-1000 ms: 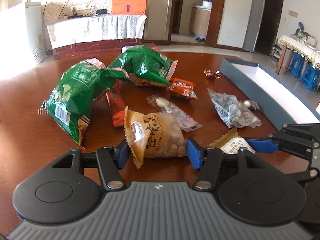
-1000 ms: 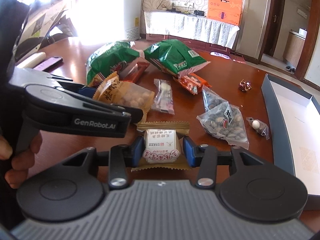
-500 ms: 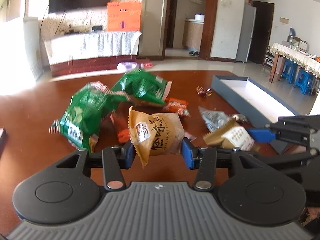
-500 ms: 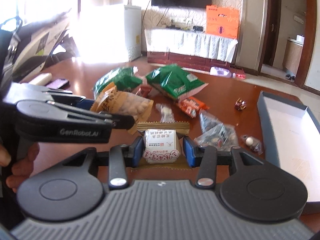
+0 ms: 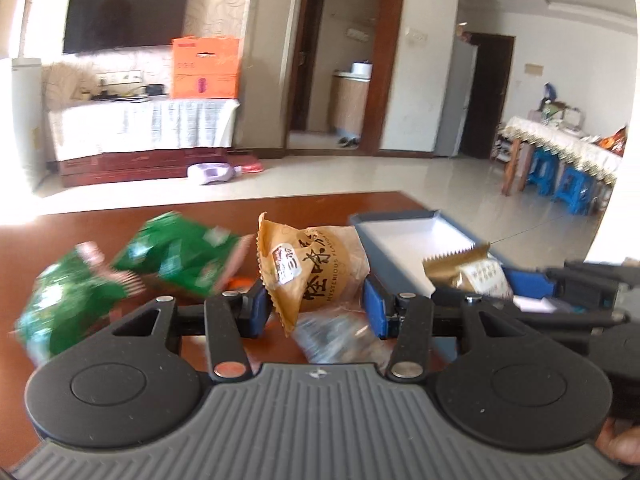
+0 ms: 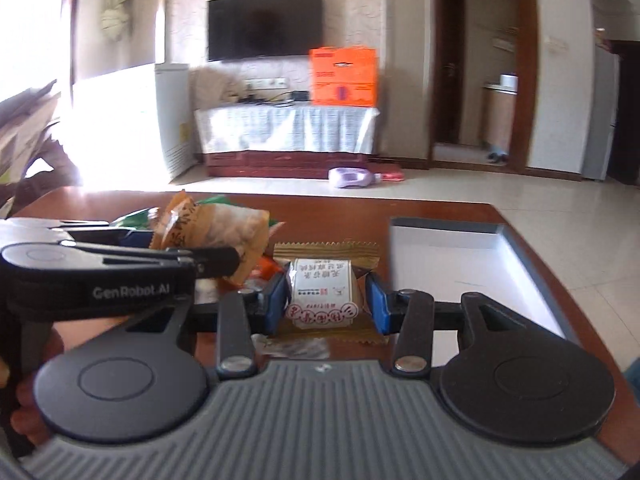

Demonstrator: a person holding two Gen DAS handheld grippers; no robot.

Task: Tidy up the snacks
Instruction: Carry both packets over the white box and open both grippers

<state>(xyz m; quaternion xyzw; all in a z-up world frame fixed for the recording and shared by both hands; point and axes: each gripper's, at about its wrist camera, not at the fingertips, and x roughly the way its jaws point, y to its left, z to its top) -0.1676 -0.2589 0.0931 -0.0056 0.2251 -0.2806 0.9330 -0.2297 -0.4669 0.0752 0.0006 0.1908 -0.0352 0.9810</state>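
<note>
Tan peanut packet [image 5: 316, 270] clamped between the blue pads of the left gripper [image 5: 318, 310], clear of the brown table [image 5: 100, 232]. Its jaws have just been closing on it. Right gripper [image 6: 327, 304] grips a gold-edged white snack packet [image 6: 322, 294], beside the open grey box [image 6: 472, 264]. Green bags [image 5: 120, 276] lie left, blurred.

A dark wall-mounted television [image 6: 265, 25] hangs at about eleven o'clock, and an orange carton [image 6: 344, 76] stands at its four o'clock on a low cabinet draped in a white cloth [image 6: 286, 128]. A white appliance [image 6: 173, 114] stands just beside the cabinet at its nine o'clock, and a lilac object [image 6: 352, 177] lies on the tiled floor at its five o'clock. In the left wrist view, blue stools [image 5: 560, 186] sit under a cloth-covered side table [image 5: 560, 140] at three o'clock.
</note>
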